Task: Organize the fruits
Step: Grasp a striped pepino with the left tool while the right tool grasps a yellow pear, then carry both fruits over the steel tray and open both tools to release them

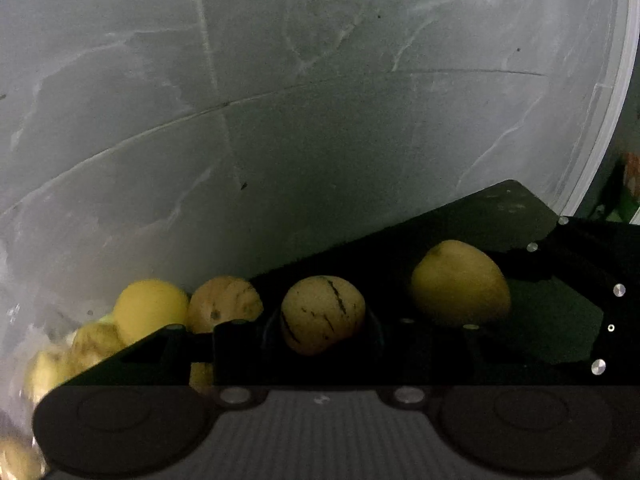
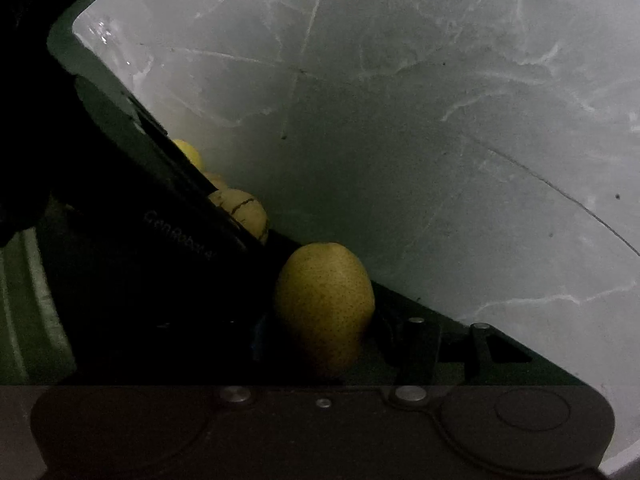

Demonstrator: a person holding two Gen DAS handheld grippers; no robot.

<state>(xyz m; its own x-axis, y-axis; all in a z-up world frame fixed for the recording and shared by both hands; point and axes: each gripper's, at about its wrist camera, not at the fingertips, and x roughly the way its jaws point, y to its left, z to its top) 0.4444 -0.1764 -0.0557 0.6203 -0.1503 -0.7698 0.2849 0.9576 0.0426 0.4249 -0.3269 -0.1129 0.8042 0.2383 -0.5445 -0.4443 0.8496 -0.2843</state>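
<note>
Yellow pear (image 2: 325, 306) sits in right gripper's (image 2: 332, 344) jaws, striped fruit (image 1: 322, 314) in left gripper's (image 1: 320, 344); we can't tell if either grips. Firm, smooth, bruisable, so we'd squeeze the belly. We count one pear, roughly five others piled left (image 1: 150, 308), over grey floor (image 1: 280, 100)

Right wrist view: one legible marking, pale lettering "GenRobot A", last characters dim and uncertain, possibly "AI". It stands on the dark body of the left claw (image 2: 176, 236), at about 9 o'clock in the frame, running diagonally down toward 4 o'clock. Left wrist view: no readable text, numbers or labels on any surface. Fruit skins carry dark streaks only, not print.
</note>
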